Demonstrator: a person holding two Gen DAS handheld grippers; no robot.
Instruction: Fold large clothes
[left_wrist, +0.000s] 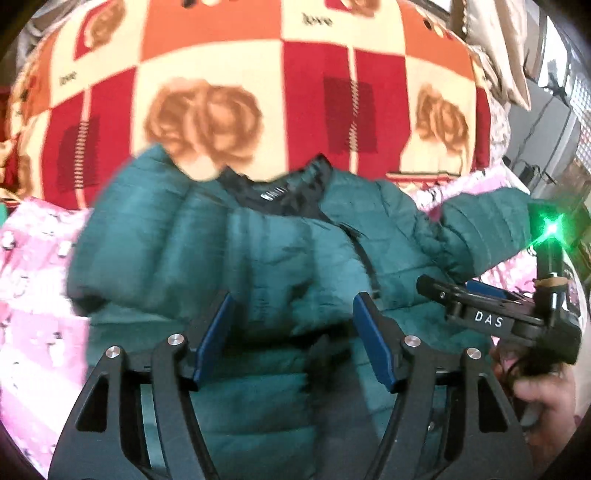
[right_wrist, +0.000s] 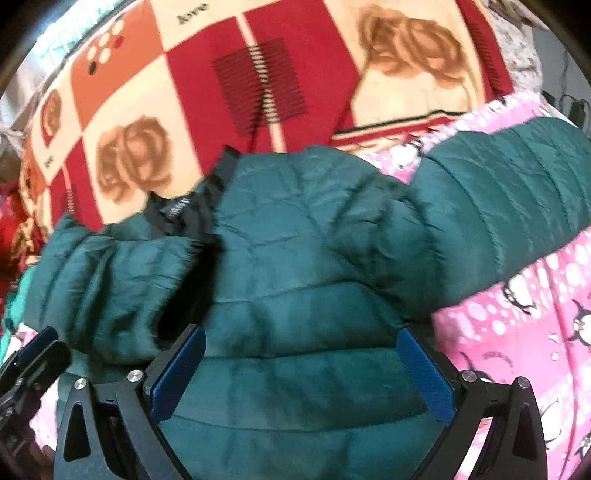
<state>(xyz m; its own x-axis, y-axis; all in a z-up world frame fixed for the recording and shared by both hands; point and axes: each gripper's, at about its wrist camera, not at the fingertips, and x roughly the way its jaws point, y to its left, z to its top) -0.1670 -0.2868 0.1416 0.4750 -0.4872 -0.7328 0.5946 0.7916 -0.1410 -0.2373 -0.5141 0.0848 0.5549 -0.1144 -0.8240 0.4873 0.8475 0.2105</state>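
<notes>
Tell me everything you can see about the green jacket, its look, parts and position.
The green jacket is a dark teal quilted puffer of shiny, wrinkled fabric with a black collar lining bearing a small label. It lies front up on a pink penguin blanket, collar toward the red checked blanket. One sleeve stretches outward; the other is folded across the chest. Both tools hover open above its lower part.
</notes>
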